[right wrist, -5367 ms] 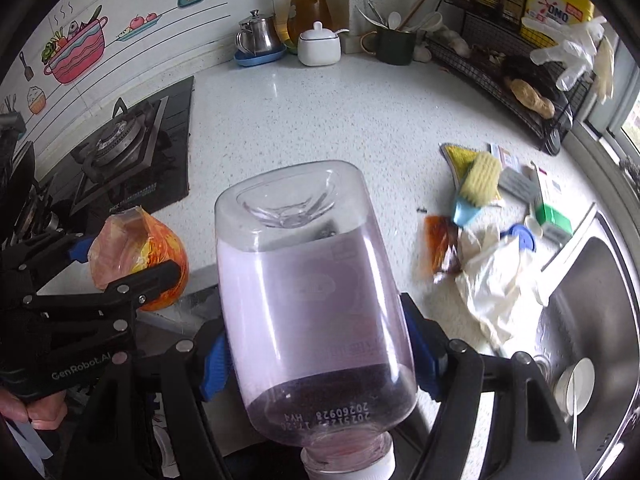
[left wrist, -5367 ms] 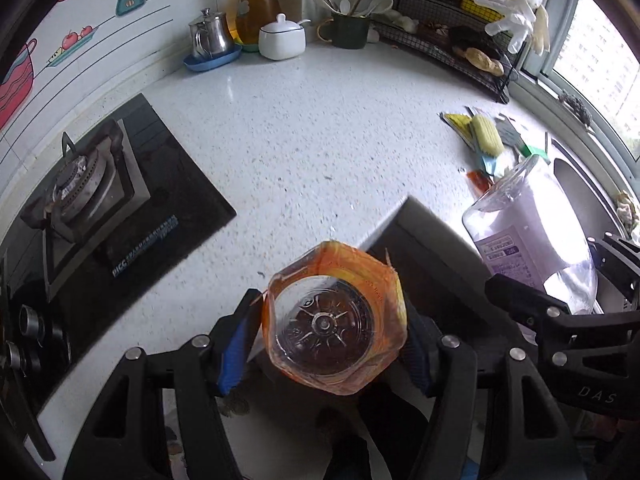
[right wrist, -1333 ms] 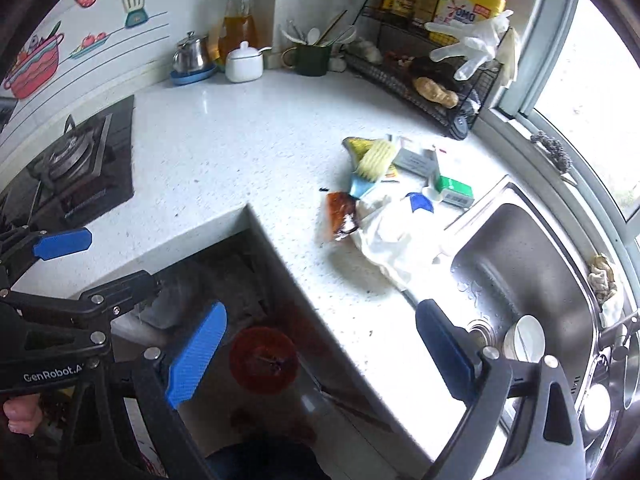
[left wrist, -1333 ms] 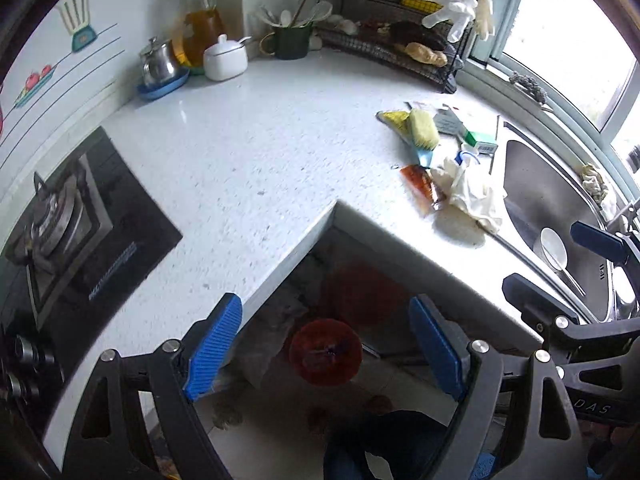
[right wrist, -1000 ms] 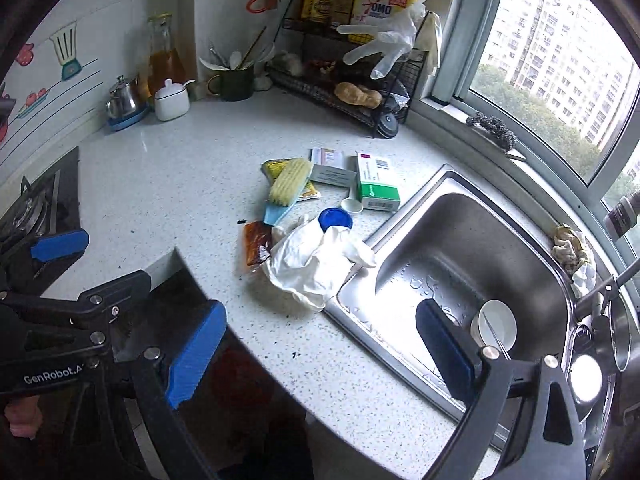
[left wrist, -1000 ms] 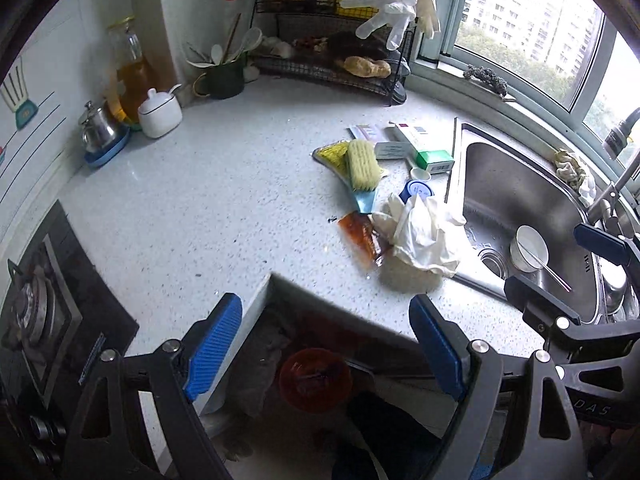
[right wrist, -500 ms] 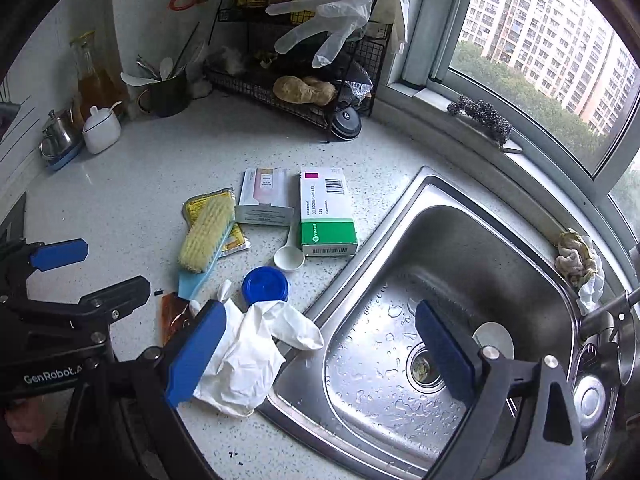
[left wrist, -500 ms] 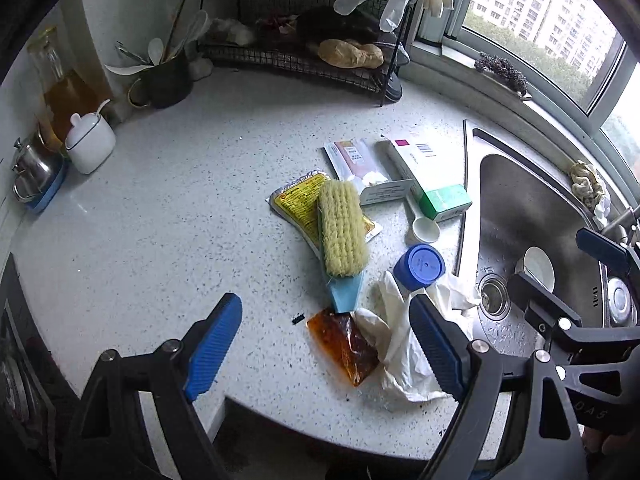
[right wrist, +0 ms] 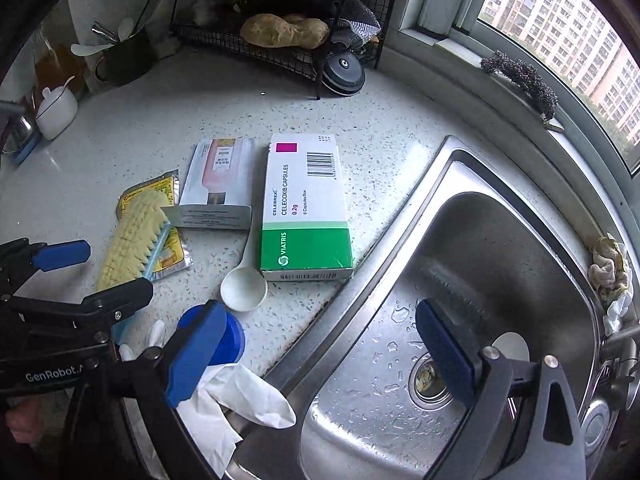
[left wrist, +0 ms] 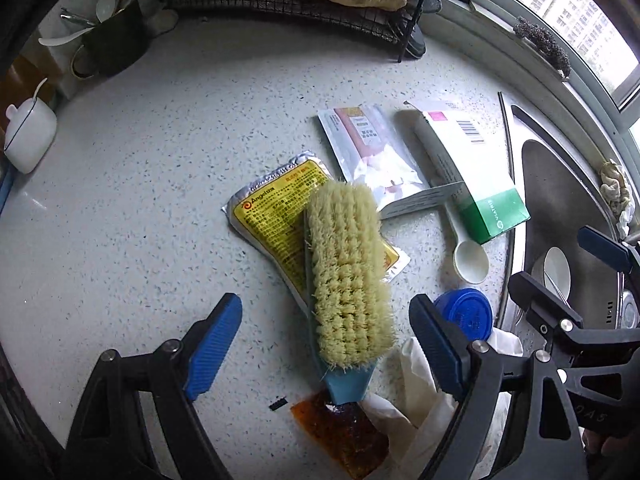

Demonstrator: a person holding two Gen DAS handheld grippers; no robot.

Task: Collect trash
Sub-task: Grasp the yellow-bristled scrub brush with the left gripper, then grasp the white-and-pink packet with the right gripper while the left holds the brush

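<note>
Both grippers hang wide and empty over the litter on the speckled table. The left gripper straddles a scrubbing brush that lies bristles-up across a yellow sauce packet. Near its handle are a reddish sauce sachet and a crumpled white glove. The right gripper hovers at the edge of the steel sink, with a blue cap beside its left finger. Farther out lie a white spoon, a green-and-white medicine box and a pink-printed pouch.
</note>
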